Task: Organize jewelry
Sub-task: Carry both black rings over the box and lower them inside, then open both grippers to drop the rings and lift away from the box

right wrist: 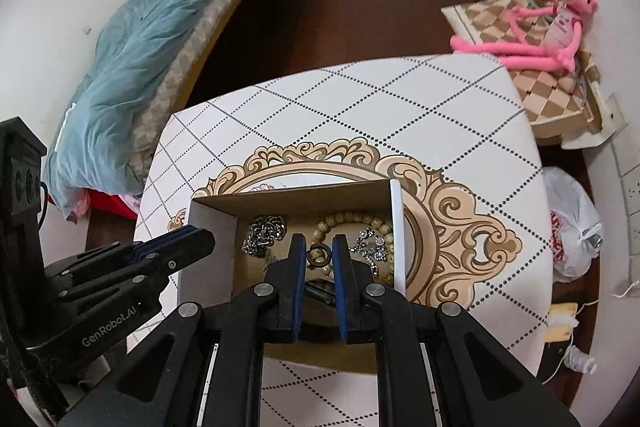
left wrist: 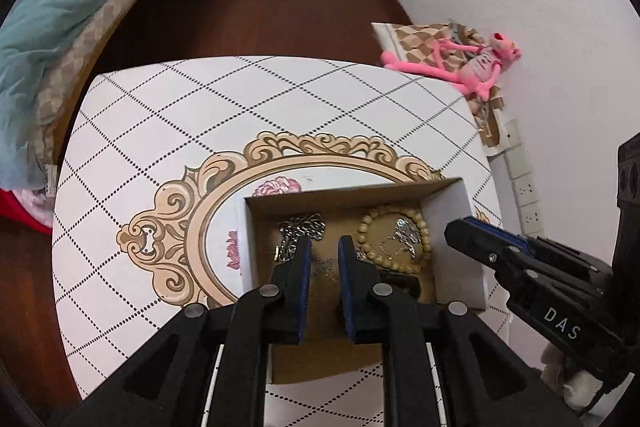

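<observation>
The right gripper (right wrist: 317,259) hangs over the near part of the box (right wrist: 296,193), jaws narrowed to a slim gap; a small dark ring (right wrist: 319,251) sits in that gap, level with the fingertips, and whether the pads actually touch it or it merely shows between them cannot be told from here; under the fingers lies a dark piece (right wrist: 320,289), too hidden to name. The left gripper (left wrist: 325,259) also hovers over the box (left wrist: 352,189), jaws narrow with nothing between them; through the gap only the cardboard floor and a faint bit of chain show.

Further in, a silver chain (left wrist: 302,227) lies bunched at the left of the box, just ahead of the left finger; a bead bracelet (left wrist: 394,243) curls at the right, with a silver charm (left wrist: 404,235) inside its loop; in the right view the same chain (right wrist: 266,231) and bracelet (right wrist: 352,223) flank the fingers, beside them and not between.

By my judgement the task is well along: every piece in sight is already in the box and the table (left wrist: 160,115) around it carries no stray jewelry; what seems left is setting down the ring, if held, and perhaps tidying the heap.

Beyond the table are a bed (right wrist: 160,39) and a pink toy (right wrist: 536,35) by the wall.
</observation>
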Available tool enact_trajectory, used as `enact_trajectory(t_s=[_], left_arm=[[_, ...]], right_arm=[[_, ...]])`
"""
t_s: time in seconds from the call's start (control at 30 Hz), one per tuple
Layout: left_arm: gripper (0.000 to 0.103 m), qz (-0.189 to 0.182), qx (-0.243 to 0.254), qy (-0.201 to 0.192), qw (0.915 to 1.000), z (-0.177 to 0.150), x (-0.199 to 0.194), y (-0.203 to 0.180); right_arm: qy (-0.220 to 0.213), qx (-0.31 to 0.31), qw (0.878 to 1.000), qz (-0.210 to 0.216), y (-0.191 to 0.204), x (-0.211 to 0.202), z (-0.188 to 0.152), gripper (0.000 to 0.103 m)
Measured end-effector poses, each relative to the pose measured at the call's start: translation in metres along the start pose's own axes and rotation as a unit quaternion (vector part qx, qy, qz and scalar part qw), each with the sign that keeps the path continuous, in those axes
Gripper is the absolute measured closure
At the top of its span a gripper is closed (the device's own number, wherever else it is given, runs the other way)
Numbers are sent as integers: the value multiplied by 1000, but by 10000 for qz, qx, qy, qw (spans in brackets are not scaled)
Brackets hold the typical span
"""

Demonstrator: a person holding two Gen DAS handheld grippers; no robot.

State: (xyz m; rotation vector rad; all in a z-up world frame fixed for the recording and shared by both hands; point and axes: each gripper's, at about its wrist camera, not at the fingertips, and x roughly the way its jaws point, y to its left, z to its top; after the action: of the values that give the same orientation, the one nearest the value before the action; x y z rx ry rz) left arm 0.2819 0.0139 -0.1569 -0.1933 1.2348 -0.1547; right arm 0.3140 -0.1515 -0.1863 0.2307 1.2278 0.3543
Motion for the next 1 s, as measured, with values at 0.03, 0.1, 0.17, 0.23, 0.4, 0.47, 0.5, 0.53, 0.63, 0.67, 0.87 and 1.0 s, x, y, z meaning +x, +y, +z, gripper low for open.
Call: enact_trajectory(t_s=[0.03,0.1,0.17,0.23,0.4,0.47,0.5,0.53,0.63,0.67,0.87,1.0], left_arm=[[90,34,-37,-2,10000,2,-1,1],[78,146,-26,-46,9999,4,-6,2],[44,295,-2,-155,9994,5,-13,2],[27,376,-38,-279,9989,6,-20,4],[27,599,-136,-401,9973,2,-32,10],[24,789,-130,-445,9958,-3,-35,12],[16,873,-129,-471,9950,-7,-36,12],[12,947,-123,-516,9941,-13,-38,14],[10,1130,-142,-583,9918,-29,-39,15],[10,1164,-147,-595,9913,-33,-39,16],[0,1530,-85,-617,9863,-54,-36,13],[0,1564,-135,-715,9850,-61,-44,11]], right_arm=[[61,19,10000,3,-1,2,2,88],[75,58,9999,-53,-4,1,5,75],[30,68,10000,-43,-6,-3,5,63],[-12,62,10000,-76,-6,-9,5,60],[-171,22,9993,-318,-6,-24,1,54],[-228,-32,9981,-578,-6,-29,-4,42],[-263,-71,9971,-709,-5,-31,-7,35],[-286,-147,9952,-919,-3,-33,-11,32],[-289,-311,9892,-1403,0,-33,-24,17],[-274,-349,9874,-1517,0,-32,-28,9],[-295,-476,9796,-1932,6,-32,-53,2],[-423,-556,9756,-2080,13,-41,-60,0]])
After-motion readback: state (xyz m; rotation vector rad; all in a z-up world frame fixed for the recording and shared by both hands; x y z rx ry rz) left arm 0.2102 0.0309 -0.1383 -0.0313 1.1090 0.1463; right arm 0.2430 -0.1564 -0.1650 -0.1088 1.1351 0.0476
